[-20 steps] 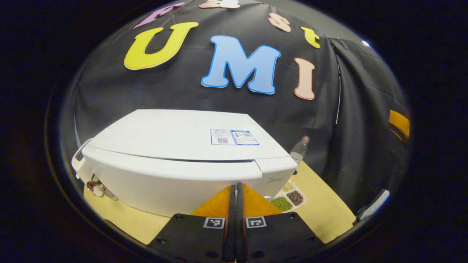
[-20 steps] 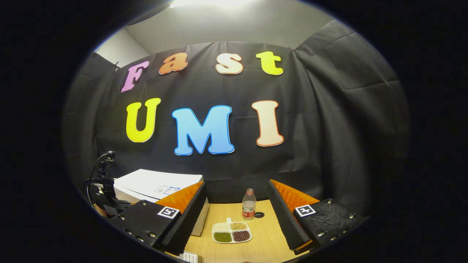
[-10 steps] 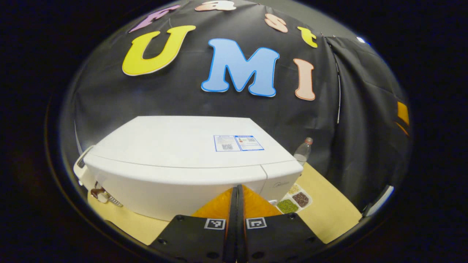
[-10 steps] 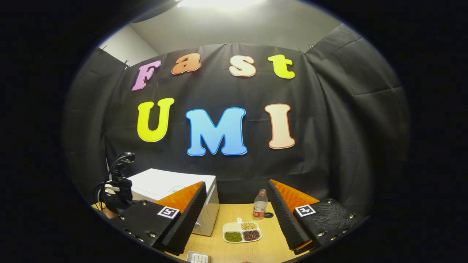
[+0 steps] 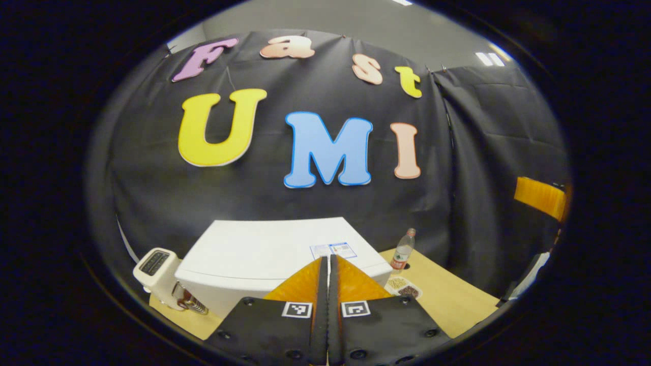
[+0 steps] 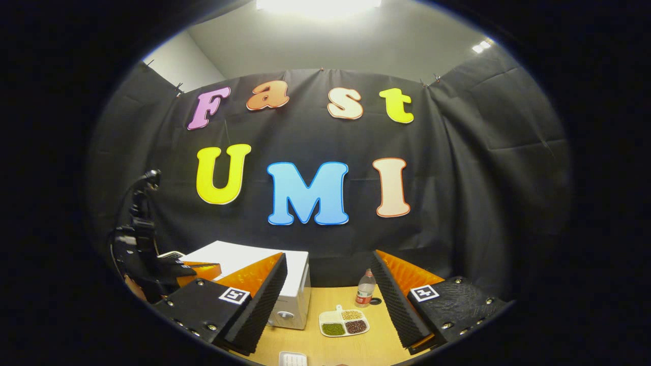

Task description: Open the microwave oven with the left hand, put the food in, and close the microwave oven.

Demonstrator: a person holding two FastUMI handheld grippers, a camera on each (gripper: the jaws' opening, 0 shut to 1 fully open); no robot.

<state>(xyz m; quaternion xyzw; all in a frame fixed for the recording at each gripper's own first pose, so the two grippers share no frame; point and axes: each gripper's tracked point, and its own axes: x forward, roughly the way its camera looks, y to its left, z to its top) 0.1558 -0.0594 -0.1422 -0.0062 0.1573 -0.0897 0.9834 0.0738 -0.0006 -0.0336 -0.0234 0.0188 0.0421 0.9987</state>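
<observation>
Fingers of the left gripper (image 5: pixel 328 284) were pressed flat together with nothing between them, while the right gripper (image 6: pixel 328 300) stood wide open and empty. Over the last second the left gripper had lifted and drawn back from the microwave oven (image 5: pixel 264 251): the white box, which had loomed large just ahead, now sat lower and smaller, its door apparently closed. That suggests the closing was done and, if the food was inside, the task was at or near its end. Toward the desk's (image 6: pixel 351 348) near edge lay a small white ribbed tray (image 6: pixel 292 359); farther in, beside the microwave's front corner, sat the sectioned plate of beans (image 6: pixel 344 323), untouched between the right gripper's fingers. Behind it, by the desk's far edge, stood a clear plastic bottle (image 6: pixel 364 293). Nothing blocked the plate. At the desk's left edge a white handset (image 5: pixel 155 269) stood beside the microwave.
</observation>
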